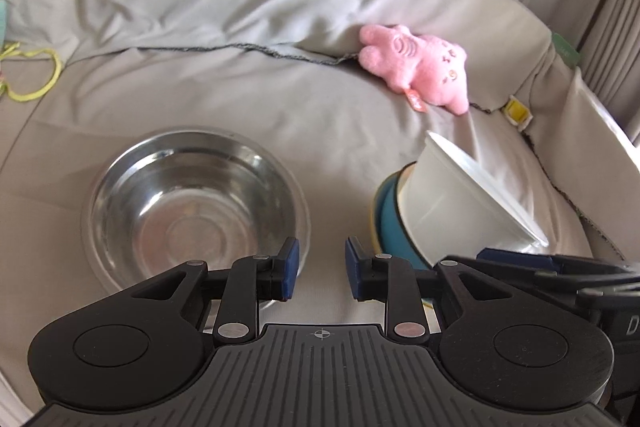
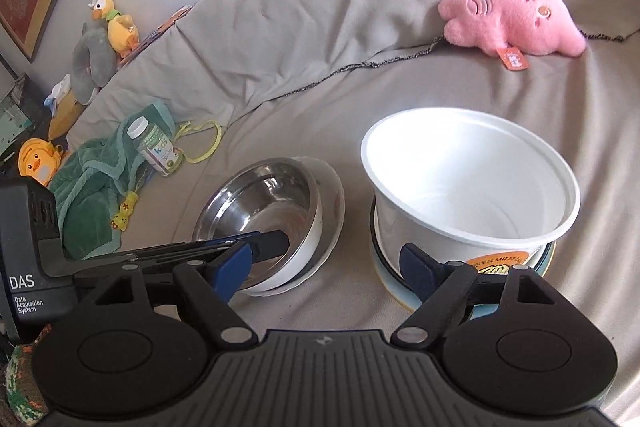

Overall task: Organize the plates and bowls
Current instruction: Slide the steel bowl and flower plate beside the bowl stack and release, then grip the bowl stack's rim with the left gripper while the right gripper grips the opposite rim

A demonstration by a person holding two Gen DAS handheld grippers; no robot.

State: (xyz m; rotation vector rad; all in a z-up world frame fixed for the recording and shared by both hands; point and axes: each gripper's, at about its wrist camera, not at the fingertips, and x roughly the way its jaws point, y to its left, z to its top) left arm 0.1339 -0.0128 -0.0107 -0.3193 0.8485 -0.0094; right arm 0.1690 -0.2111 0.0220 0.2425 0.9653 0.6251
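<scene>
Both grippers hang with jaws spread, gripping nothing: the left gripper (image 1: 322,269) between the two stacks, the right gripper (image 2: 326,265) before them. On the sofa seat (image 2: 400,99), a steel bowl (image 2: 256,211) nests in a white bowl (image 2: 326,227), seemingly empty. Just beside, an empty white paper tub (image 2: 468,187) sits in a blue bowl (image 1: 394,223), its label partly hidden. Farther back, a pink plush (image 2: 516,15) lies at the cushion seam.
</scene>
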